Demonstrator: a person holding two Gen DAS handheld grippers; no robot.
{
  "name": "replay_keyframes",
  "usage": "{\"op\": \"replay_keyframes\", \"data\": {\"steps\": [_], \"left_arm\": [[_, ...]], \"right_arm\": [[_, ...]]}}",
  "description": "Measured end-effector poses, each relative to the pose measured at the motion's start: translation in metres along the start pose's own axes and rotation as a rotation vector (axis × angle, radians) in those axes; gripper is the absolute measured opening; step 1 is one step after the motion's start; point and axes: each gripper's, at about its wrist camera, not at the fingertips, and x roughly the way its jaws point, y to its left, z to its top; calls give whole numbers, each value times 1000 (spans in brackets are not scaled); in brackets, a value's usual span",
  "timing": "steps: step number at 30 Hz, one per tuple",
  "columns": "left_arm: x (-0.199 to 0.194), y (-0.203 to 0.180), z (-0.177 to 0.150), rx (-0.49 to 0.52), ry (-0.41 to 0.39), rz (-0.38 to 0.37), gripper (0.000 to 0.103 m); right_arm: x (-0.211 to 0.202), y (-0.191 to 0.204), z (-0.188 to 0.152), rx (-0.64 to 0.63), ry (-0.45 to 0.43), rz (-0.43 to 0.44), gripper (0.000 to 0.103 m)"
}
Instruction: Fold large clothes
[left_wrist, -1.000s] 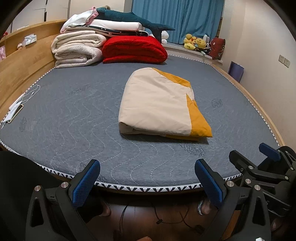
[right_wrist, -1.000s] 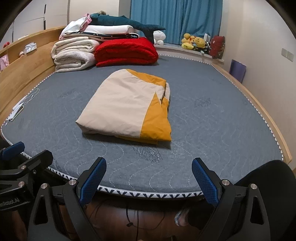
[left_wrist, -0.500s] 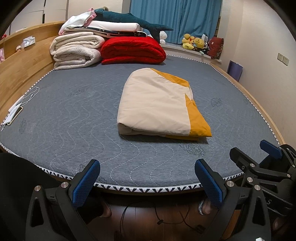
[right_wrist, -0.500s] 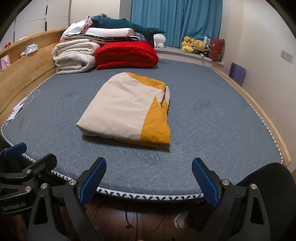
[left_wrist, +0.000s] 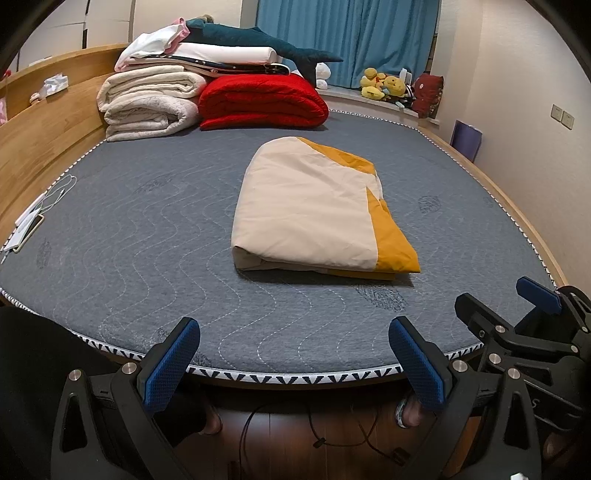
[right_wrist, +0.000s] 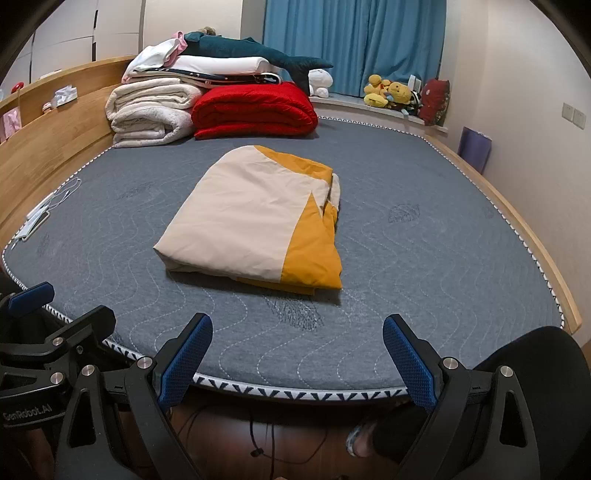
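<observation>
A cream and mustard-yellow garment (left_wrist: 314, 206) (right_wrist: 255, 221) lies folded into a thick rectangle in the middle of the grey quilted mattress (left_wrist: 147, 236) (right_wrist: 424, 258). My left gripper (left_wrist: 293, 362) hovers open over the mattress's near edge, well short of the garment, nothing between its blue pads. My right gripper (right_wrist: 297, 360) is open too, at the same near edge, empty. In the left wrist view the right gripper (left_wrist: 524, 317) shows at the lower right; in the right wrist view the left gripper (right_wrist: 48, 314) shows at the lower left.
Folded white blankets (left_wrist: 147, 103) and a red quilt (left_wrist: 262, 101) are stacked at the bed's far end, a blue shark plush (left_wrist: 266, 40) on top. A phone and cable (left_wrist: 33, 221) lie at the left edge by the wooden headboard. Dark floor with cables lies below me.
Both grippers have edged slightly lower and nearer the bed's edge; the view has shifted a little. The folded garment has not moved and both grippers stay open.
</observation>
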Motion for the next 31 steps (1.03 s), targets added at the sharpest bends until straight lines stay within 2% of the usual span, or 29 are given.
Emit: {"op": "replay_keyframes", "data": {"steps": [31], "left_arm": [[0, 3, 4, 10, 0, -15, 102]], "right_arm": [[1, 0, -1, -1, -1, -1, 94]]}}
